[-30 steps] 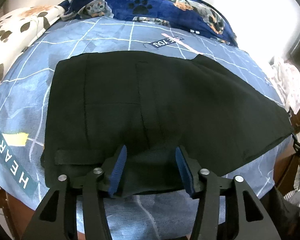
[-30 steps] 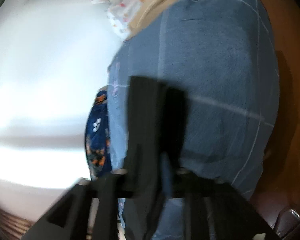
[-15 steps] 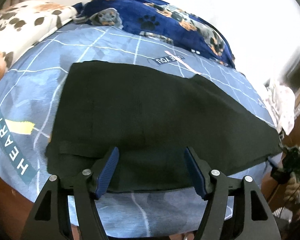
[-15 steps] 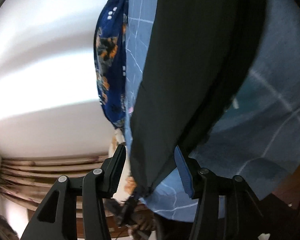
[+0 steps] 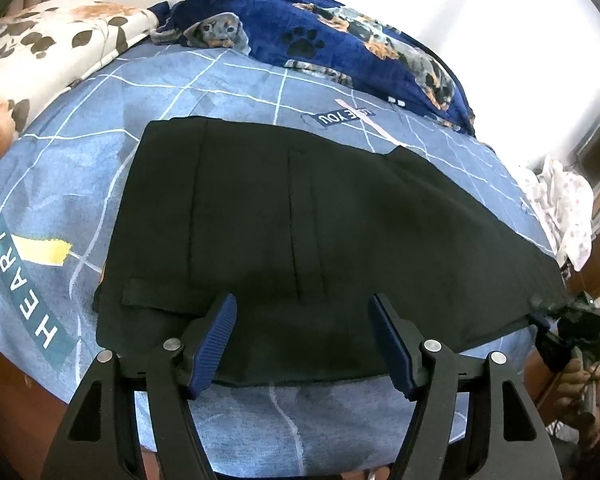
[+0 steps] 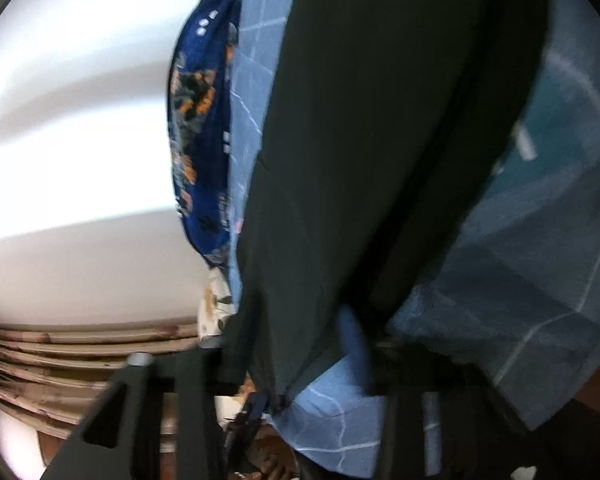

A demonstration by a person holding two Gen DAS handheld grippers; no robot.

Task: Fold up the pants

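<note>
Black pants (image 5: 300, 232) lie flat on the blue bed sheet (image 5: 80, 152), waistband at the left, legs running to the right edge. My left gripper (image 5: 304, 340) is open and empty, hovering over the near edge of the pants. My right gripper (image 5: 556, 320) shows at the far right of the left wrist view, at the leg hem. In the right wrist view the pants (image 6: 380, 140) fill the middle and the hem sits between the fingers of my right gripper (image 6: 296, 360), which looks shut on the cloth; the view is blurred.
A navy dog-print blanket (image 5: 340, 44) and a floral pillow (image 5: 52, 36) lie along the far side of the bed. A white spotted cloth (image 5: 560, 208) lies at the right. The bed's near edge drops to a brown floor (image 5: 16, 392).
My left gripper opened wider and drew back a little from the pants. My right gripper closed in on the leg hem.
</note>
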